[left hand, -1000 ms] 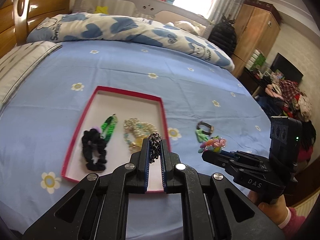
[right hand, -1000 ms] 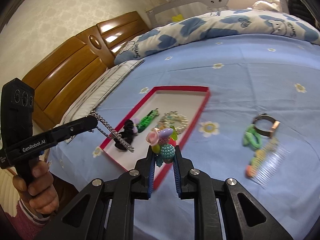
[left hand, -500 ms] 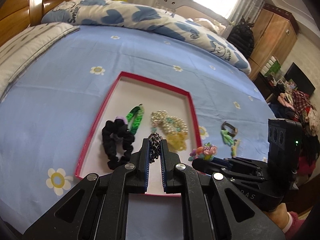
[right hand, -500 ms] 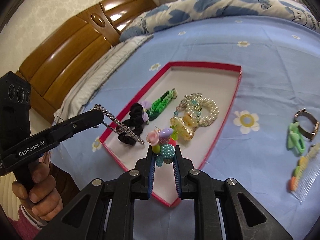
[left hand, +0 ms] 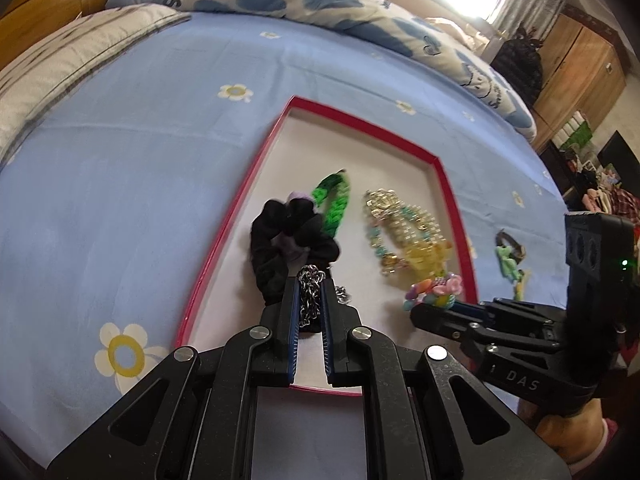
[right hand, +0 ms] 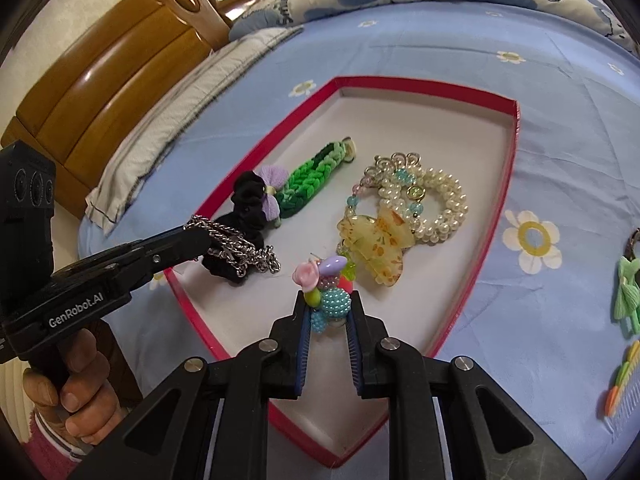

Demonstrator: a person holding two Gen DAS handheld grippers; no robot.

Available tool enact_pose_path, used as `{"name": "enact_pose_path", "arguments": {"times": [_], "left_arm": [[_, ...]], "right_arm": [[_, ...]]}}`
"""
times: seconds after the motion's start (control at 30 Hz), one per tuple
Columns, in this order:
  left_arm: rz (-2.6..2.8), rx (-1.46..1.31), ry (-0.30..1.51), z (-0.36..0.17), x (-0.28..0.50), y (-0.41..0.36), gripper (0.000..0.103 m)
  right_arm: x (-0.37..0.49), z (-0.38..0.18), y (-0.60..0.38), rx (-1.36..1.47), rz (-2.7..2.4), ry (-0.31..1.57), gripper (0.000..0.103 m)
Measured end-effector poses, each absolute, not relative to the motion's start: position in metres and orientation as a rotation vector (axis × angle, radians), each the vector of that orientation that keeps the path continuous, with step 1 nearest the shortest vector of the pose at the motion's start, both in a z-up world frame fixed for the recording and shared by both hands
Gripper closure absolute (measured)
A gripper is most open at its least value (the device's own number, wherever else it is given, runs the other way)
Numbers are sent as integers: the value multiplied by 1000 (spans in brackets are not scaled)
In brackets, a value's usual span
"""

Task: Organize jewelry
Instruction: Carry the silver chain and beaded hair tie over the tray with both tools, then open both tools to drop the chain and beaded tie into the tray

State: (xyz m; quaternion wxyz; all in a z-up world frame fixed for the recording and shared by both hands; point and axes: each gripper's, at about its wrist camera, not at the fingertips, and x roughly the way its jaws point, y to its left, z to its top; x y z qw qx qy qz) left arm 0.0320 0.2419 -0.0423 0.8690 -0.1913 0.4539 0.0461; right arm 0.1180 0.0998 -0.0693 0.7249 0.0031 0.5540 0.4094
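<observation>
A red-rimmed white tray (left hand: 362, 120) (right hand: 424, 84) lies on the blue bedsheet. In it are a black scrunchie (left hand: 276, 236) (right hand: 248, 200), a green woven band (left hand: 334, 200) (right hand: 312, 178), a pearl bracelet (right hand: 436, 204) and a yellow hair claw (right hand: 376, 240). My left gripper (left hand: 310, 288) (right hand: 200, 236) is shut on a silver chain (left hand: 310, 294) (right hand: 240, 254), low over the tray's near end by the scrunchie. My right gripper (right hand: 326, 300) (left hand: 424, 312) is shut on a colourful beaded hair ornament (right hand: 324, 288) (left hand: 434, 290), just above the tray by the hair claw.
On the sheet right of the tray lie a green clip (right hand: 626, 292) (left hand: 508, 264), a small dark band (left hand: 510, 240) and a comb with coloured trim (right hand: 624, 376). A wooden headboard (right hand: 120, 64), pillows and a folded quilt (left hand: 320, 0) lie beyond. A wardrobe (left hand: 580, 64) stands to the right.
Both grippers have moved forward and down over the tray with their loads. The chain's hanging end now rests on the tray floor beside the scrunchie.
</observation>
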Motion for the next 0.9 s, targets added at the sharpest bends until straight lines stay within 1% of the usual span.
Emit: {"name": "enact_pose_path", "arguments": {"times": [0.27, 0.5, 0.6, 0.73, 0.8, 0.87, 0.9], "left_arm": [[115, -405, 998, -59, 37, 248, 95], [126, -370, 1004, -57, 39, 243, 95], [128, -369, 1008, -56, 39, 243, 94], [129, -375, 1012, -54, 39, 242, 93], [123, -376, 1012, -52, 38, 241, 90], [115, -382, 1003, -48, 35, 240, 70], [116, -378, 998, -46, 34, 239, 67]], "right_arm": [[119, -74, 103, -22, 901, 1232, 84], [120, -74, 104, -21, 899, 1232, 85], [120, -74, 104, -11, 903, 1233, 82], [120, -73, 101, 12, 903, 1236, 82], [120, -71, 97, 18, 898, 1228, 81], [120, -68, 93, 32, 896, 1227, 80], [120, -66, 89, 44, 899, 1225, 77]]}}
